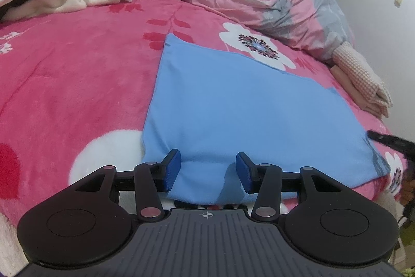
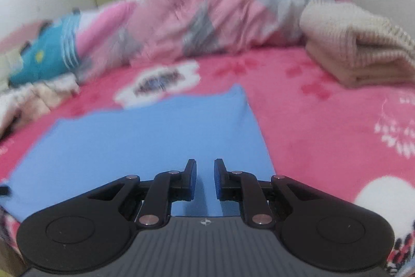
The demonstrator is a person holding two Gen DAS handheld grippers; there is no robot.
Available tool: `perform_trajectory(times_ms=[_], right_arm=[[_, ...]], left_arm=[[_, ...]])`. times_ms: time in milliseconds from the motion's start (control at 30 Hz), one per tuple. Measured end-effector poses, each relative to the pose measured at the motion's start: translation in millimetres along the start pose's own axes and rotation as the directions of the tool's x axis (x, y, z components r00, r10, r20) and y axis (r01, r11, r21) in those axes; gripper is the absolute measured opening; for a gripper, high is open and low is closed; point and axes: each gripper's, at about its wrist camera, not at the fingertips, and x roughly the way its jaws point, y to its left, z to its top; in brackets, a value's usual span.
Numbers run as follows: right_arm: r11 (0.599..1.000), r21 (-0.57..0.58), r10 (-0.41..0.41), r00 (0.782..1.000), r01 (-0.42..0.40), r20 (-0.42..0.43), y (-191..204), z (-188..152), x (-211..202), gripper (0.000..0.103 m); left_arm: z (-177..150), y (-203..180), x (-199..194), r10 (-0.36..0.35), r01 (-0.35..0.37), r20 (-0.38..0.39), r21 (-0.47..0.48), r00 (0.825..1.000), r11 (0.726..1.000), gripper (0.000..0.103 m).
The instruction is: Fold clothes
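Both tools hover over the cloth (image 1: 233,108) at the bed's (image 1: 64,82) near edge, left tool (image 1: 207,169) half open astride its raised hem, right tool (image 2: 205,179) narrowly gapped and empty, apparently readying the next fold.

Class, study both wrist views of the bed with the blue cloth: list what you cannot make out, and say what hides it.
- Left wrist view: the blue cloth's near edge, hidden behind the left gripper.
- Left wrist view: the right gripper, cut off by the frame's right edge.
- Right wrist view: the quilt pattern and folded beige knit detail, lost to motion blur.
- Both views: whether the cloth is one layer or already folded.
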Motion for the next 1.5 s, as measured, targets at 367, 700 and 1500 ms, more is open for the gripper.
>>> perform_trajectory(times_ms=[367, 700, 1500], right_arm=[[0.992, 0.121, 0.041, 0.999, -0.039, -0.007, -23, 38, 8, 0.015], [0.967, 0.251, 0.059, 0.996, -0.04, -0.066, -55, 70, 41, 0.013], [0.909, 0.417, 0.074, 0.991, -0.022, -0.108, -80, 98, 85, 0.01]], left_arm=[[-1, 4, -1, -0.018, 0.018, 0.005, 0.01, 1.0, 1.0, 0.047], [-1, 1, -1, -0.009, 0.009, -0.002, 0.036, 1.0, 0.999, 0.047], [-4, 2, -3, -0.024, 0.023, 0.015, 0.037, 1.0, 0.999, 0.048]])
